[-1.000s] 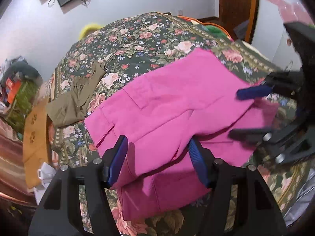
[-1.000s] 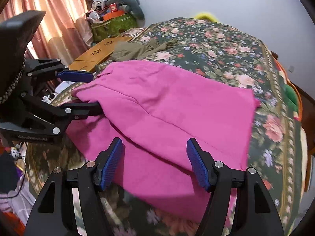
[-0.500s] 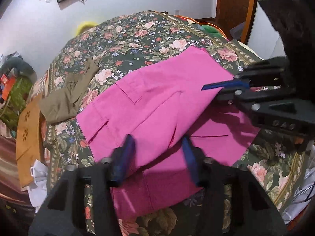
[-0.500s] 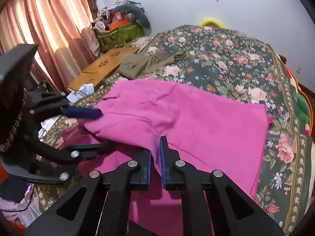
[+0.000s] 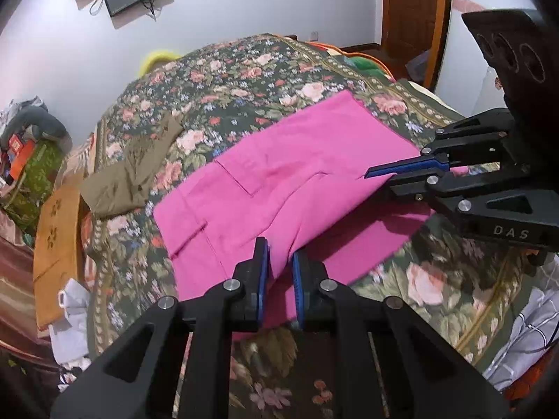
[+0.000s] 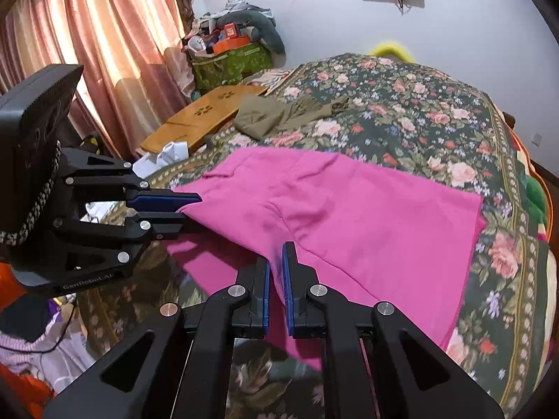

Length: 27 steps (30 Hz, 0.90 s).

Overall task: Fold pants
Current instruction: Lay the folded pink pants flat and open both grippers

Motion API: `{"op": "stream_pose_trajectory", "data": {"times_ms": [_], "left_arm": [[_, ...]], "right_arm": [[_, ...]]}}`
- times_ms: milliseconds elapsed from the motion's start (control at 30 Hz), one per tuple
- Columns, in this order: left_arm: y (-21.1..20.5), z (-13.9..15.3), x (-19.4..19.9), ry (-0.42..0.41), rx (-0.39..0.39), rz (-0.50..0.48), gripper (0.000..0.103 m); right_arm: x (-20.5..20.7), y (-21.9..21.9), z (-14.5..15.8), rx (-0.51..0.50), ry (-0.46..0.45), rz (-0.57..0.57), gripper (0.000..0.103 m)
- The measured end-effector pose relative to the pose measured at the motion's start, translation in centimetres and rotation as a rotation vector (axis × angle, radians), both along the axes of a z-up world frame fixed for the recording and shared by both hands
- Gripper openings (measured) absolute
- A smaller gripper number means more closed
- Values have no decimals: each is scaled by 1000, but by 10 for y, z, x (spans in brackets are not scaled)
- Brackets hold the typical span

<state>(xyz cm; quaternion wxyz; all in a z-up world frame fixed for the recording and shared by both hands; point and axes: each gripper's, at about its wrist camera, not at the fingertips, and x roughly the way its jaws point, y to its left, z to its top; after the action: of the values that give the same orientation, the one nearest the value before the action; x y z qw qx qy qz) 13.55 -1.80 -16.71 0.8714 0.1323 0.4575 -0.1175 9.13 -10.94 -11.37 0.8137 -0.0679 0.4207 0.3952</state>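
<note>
Pink pants (image 5: 297, 160) lie across the flowered bedspread (image 5: 244, 70), back pockets up. My left gripper (image 5: 279, 248) grips the near edge of the upper layer at the waist end; its jaws are closing, and pink cloth is pinched between the blue pads. In the right wrist view the pants (image 6: 367, 209) run to the right. There my right gripper (image 6: 276, 251) is shut on the same near edge further toward the leg end. The pinched edge is lifted off a lower pink layer. Each gripper shows in the other's view: right gripper (image 5: 370, 176), left gripper (image 6: 195, 206).
An olive garment (image 5: 129, 171) lies crumpled on the bedspread beyond the pants. A wooden board (image 6: 206, 115) and white cloth (image 6: 167, 152) sit off the bed's curtain side. Piled bags (image 6: 230, 59) stand by the wall. Bare bedspread (image 6: 419, 104) stretches behind the pants.
Both grippers went from wide open to shut on the pants' near edge, the right one first. The pinched edge has risen a little off the lower layer.
</note>
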Motion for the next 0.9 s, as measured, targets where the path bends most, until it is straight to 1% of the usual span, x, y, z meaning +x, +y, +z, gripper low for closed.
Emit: {"op": "stream_pose_trajectory", "data": {"times_ms": [100,167,200,267,333,433,500,533,567,633,700,767,833,900], "left_arm": [[2,-7,-3,23,-20,14,13],[4,-9,-5,30,-33,26,15],[6,-8,-7,31,-47,36,16],[12,-7,-9,50,-82,54,20],[17,-4,-13,56,-101,67,23],[26,2,-22,60,-120,88,25],[34,9,-28,48,-134,111,30],[40,13,-31,39,-143,126,36],[43,15,-32,33,-151,138,43],[54,21,-32,16,-174,176,50],[64,22,-29,9,-178,218,53],[72,20,-23,20,-186,260,55],[79,15,-16,42,-221,298,57],[83,9,-10,62,-245,321,60]], "right_arm": [[-5,-1,-7,-7,19,-2,6],[-7,-1,-13,-19,40,-6,10],[-8,-1,-14,-19,46,-6,10],[-9,-3,-12,-14,44,-16,10],[-10,-6,-11,-15,59,-14,11],[-14,-12,-6,-7,74,-17,11],[-18,-16,-2,6,76,-17,11],[-19,-18,1,13,70,-20,12],[-20,-20,3,19,65,-23,14],[-20,-26,10,36,53,-36,16],[-18,-31,15,56,41,-61,21],[-13,-38,18,73,35,-100,34],[-5,-46,16,82,33,-156,39],[2,-50,12,68,39,-194,39]]}}
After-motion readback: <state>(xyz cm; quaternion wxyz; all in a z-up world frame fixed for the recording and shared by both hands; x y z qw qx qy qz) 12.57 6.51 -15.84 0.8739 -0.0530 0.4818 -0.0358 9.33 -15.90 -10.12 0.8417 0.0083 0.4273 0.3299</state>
